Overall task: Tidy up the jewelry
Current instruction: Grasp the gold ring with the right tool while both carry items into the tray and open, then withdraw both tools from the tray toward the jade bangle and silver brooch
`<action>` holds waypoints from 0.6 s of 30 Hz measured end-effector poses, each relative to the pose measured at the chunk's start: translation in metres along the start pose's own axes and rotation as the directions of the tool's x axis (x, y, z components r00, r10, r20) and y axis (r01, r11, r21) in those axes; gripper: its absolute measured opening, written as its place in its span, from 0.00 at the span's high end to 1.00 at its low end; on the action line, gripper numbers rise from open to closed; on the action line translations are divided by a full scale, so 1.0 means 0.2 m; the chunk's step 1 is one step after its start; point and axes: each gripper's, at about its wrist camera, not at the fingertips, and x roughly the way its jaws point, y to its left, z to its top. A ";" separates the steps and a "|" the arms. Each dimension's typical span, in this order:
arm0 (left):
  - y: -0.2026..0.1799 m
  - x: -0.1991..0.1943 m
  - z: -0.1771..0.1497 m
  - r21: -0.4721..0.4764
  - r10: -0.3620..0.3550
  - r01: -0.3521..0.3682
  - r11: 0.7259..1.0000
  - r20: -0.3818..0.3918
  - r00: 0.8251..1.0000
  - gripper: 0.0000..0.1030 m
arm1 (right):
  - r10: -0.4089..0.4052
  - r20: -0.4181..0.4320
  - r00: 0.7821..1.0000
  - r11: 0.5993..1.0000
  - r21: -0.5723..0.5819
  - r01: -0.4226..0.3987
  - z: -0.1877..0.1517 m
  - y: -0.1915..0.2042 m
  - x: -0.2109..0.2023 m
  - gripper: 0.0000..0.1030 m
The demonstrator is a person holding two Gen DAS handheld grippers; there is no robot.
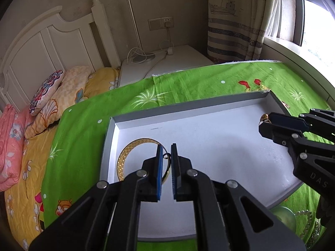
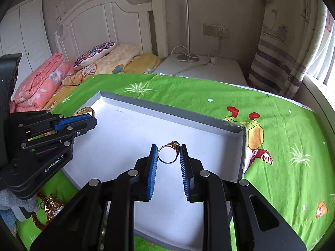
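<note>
The task looks partly done. The shallow grey tray (image 2: 167, 113) on the green cloth (image 2: 282, 146) already holds a gold bangle (image 1: 125, 156) and a gold ring (image 2: 169, 152). The right gripper (image 2: 167, 156) has its jaws apart, the ring lying between them. The left gripper (image 1: 166, 154) has its jaws slightly apart around a thin ring (image 1: 166, 156), the bangle just beyond them. More jewelry (image 2: 50, 207) waits outside the tray, near its front edge, so sorting remains.

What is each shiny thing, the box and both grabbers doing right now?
gold bangle: lying flat in the tray, left end.
small hoop: between the left gripper fingers.
gold ring: between the right gripper fingers, right end.
tray: open, on the green cloth.
bead pile: outside the tray.
</note>
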 end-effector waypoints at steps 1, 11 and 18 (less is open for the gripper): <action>0.01 0.01 0.00 -0.010 0.017 -0.017 1.000 -0.006 1.000 0.90 | 0.000 0.000 1.000 1.000 0.016 0.000 0.01 -0.01 0.01 0.78; 0.07 -0.06 -0.02 -0.043 0.068 -0.066 0.997 0.045 0.997 0.31 | 0.035 0.033 0.999 0.995 0.092 -0.038 0.00 -0.09 -0.07 0.52; 0.05 -0.16 -0.06 -0.036 0.129 -0.126 0.991 0.075 0.989 0.16 | 0.038 0.045 0.998 0.997 0.064 -0.041 -0.05 -0.08 -0.19 0.51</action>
